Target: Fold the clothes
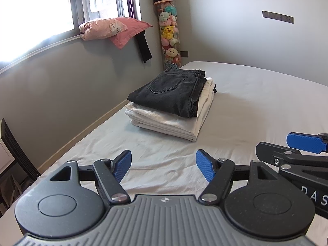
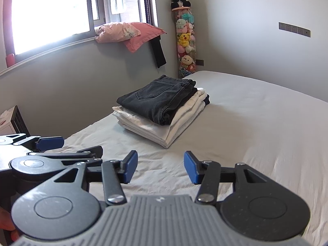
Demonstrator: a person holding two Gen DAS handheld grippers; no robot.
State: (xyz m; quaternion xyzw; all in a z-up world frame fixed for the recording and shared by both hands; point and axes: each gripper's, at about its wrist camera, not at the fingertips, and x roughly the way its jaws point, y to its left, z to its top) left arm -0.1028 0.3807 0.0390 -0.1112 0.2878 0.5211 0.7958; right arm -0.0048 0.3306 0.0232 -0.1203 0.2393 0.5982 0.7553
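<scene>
Left wrist view: folded black jeans [image 1: 172,92] top stacked white clothes [image 1: 170,121]; both grippers' jaws gape, empty.

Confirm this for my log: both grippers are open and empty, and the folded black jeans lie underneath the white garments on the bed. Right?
Not quite: the black jeans lie on top of the white garments, as the left wrist view shows. The left gripper and right gripper are open and empty above the bed.

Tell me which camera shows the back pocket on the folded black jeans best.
The left wrist view: the pocket on the jeans faces it, large and fully outlined. The right wrist view shows the pocket smaller and flatter.
</scene>
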